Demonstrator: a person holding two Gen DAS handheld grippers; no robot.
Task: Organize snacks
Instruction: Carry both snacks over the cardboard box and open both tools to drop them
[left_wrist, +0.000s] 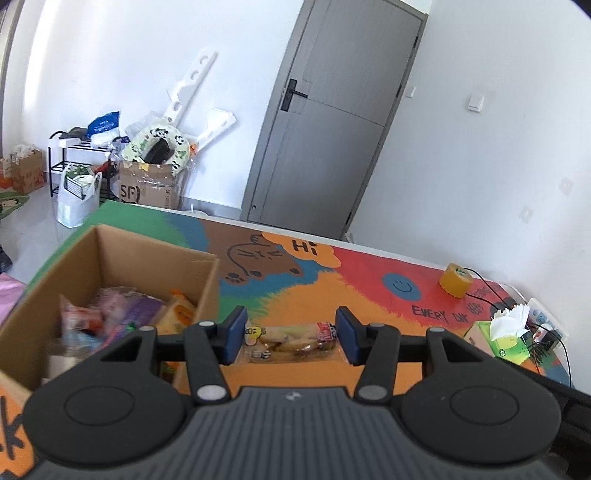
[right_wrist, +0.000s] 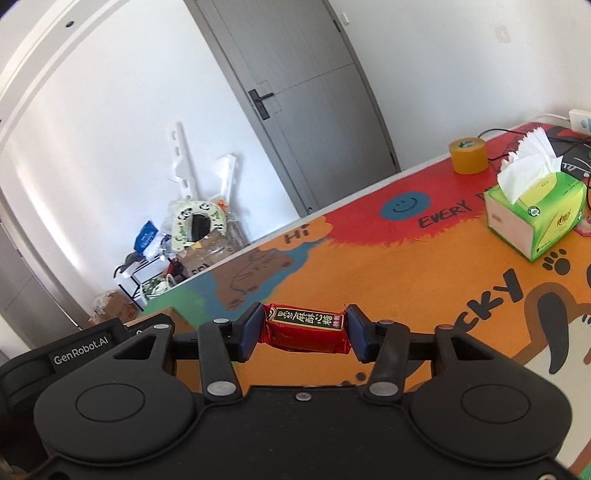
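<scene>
In the left wrist view, the left gripper (left_wrist: 291, 338) is pinching a clear-wrapped snack (left_wrist: 291, 341) end to end, its blue pads (left_wrist: 236, 334) pressed on either end of the packet, which hangs above the orange part of the colourful table mat (left_wrist: 369, 280). To the left of the gripper stands an open cardboard box (left_wrist: 155, 258) with several snack packets (left_wrist: 122, 314) lying inside it, blurred, so their kinds are hard to tell. Farther off on the right of the mat sits a yellow tape roll (left_wrist: 456, 279), and nearer on the right a green tissue box (left_wrist: 496, 341) with white tissue sticking up. Beyond the table are a grey door (left_wrist: 332, 122) and a heap of household clutter (left_wrist: 147, 162) against the white wall. In the right wrist view, the right gripper (right_wrist: 304, 332) is pinching a red-wrapped candy bar (right_wrist: 306, 328) with dark lettering, one blue pad on each crimped end, held above the orange area of the mat (right_wrist: 369, 266). A corner of the cardboard box (right_wrist: 173, 314) shows just left of the gripper, with part of a black device marked GenRobot.AI (right_wrist: 81, 349) in front of it. The tape roll (right_wrist: 468, 155) stands far right, the tissue box (right_wrist: 535, 218) nearer than it, and the door (right_wrist: 303, 103) lies beyond the table's far edge.
</scene>
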